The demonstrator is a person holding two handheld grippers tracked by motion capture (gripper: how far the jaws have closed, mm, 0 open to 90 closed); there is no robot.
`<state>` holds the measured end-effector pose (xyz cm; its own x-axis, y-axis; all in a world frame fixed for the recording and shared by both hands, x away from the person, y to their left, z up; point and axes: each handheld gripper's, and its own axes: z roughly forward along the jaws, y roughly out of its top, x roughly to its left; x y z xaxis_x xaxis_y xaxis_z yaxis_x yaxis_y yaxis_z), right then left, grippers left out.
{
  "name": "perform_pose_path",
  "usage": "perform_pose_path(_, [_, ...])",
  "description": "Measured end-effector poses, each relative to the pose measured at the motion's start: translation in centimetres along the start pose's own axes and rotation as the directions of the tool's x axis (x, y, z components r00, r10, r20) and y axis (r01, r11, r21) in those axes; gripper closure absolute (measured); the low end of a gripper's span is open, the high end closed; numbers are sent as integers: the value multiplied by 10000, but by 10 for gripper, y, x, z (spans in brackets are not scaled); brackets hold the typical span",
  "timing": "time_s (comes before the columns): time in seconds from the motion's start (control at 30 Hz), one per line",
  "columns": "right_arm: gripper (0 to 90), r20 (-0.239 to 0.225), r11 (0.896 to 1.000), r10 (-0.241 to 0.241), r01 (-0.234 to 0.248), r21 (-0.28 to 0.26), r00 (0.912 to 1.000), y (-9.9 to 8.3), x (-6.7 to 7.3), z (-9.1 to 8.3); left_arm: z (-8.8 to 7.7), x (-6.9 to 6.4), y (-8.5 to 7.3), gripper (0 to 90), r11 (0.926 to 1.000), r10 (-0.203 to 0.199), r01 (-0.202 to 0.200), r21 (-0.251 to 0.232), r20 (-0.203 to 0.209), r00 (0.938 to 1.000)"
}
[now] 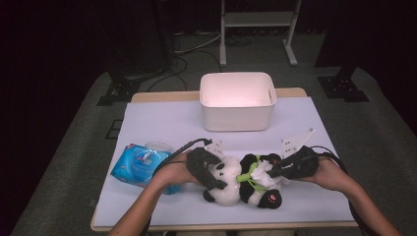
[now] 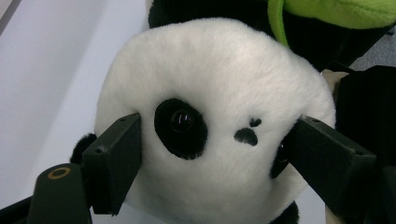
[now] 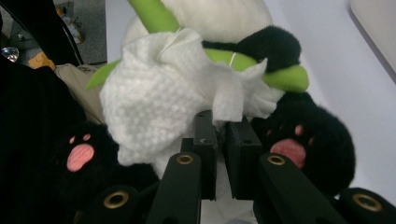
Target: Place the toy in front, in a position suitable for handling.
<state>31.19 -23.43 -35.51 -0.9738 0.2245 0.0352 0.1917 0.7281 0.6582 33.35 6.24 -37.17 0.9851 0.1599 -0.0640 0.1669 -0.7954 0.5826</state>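
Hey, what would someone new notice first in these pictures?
A black-and-white plush panda lies at the table's near edge, its head clamped by the left gripper. The right gripper pinches a white textured wipe against its belly. Behind stands a white plastic bin; a blue wipes pack lies left.

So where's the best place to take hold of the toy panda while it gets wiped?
Probably the head, from its crown end, jaws across the cheeks: it's round, soft and lies sideways. The left gripper clamps it there while the right gripper pinches the wipe.
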Motion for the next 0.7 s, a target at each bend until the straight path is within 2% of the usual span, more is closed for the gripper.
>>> perform_pose_path(0.1, [826, 9, 9999, 172, -172, 12, 9999, -9, 0, 0, -1, 0, -1, 192, 9999, -45, 45, -107, -11, 10000])
perform_pose_path(0.33, [826, -50, 9987, 472, -473, -212, 9989, -24, 2, 1, -3, -1, -2, 169, 10000, 10, -9, 19, -59, 10000])
perform_pose_path(0.57, [796, -44, 9994, 259, -260, -220, 9997, -19, 8, -2, -2, -1, -2, 163, 10000, 30, -30, 64, -56, 10000])
perform_pose_path(0.7, [736, -224, 9999, 105, -108, -105, 9997, -13, 12, -2, -2, -1, -2, 163, 10000, -1, 1, 67, -53, 10000])
